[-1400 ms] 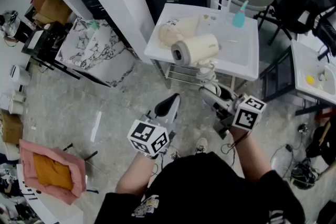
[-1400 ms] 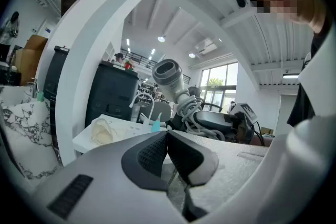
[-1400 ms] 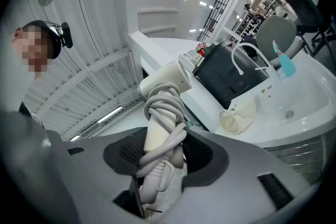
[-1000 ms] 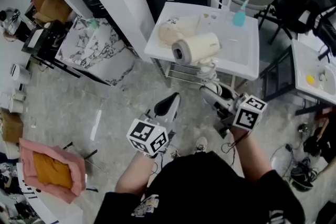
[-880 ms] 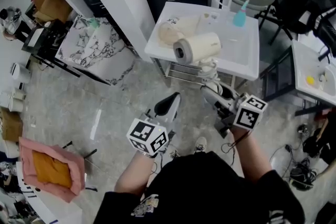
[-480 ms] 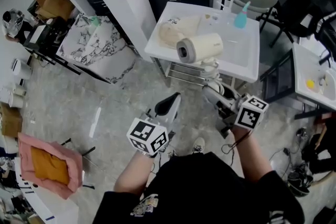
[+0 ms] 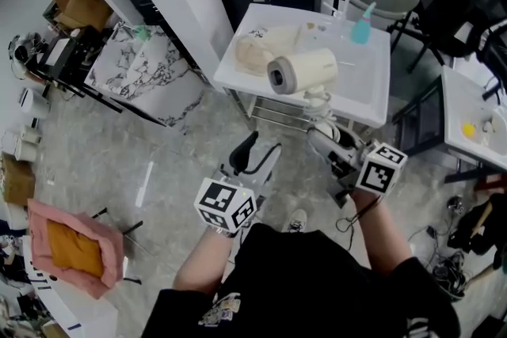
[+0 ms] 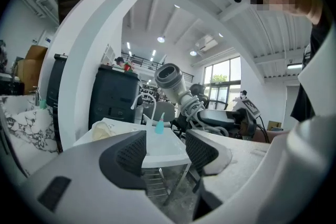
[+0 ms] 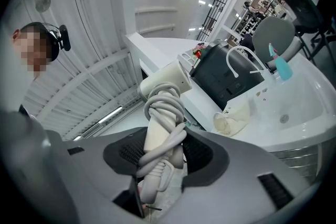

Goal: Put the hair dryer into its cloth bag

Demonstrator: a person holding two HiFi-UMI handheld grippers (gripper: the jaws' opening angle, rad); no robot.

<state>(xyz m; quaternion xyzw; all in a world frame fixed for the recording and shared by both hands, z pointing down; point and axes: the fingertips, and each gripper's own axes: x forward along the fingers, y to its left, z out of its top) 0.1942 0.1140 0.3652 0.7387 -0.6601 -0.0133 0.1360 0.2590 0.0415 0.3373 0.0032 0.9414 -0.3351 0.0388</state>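
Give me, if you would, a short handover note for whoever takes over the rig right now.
Left gripper: jaws opening, nothing between them, facing the sink table.
Right gripper: shut on the cord-wrapped handle of the hair dryer, which is held up in the air by the table.
Cloth bag: lies crumpled on the table's left part, not gripped.
Done: hair dryer in hand.
Left: likely open the bag with the left gripper, then slide the hair dryer in.

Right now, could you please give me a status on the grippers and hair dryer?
Left gripper opening, nothing between its jaws. Right gripper shut on hair dryer handle. Cloth bag lying on white table, untouched. Nothing in the way.
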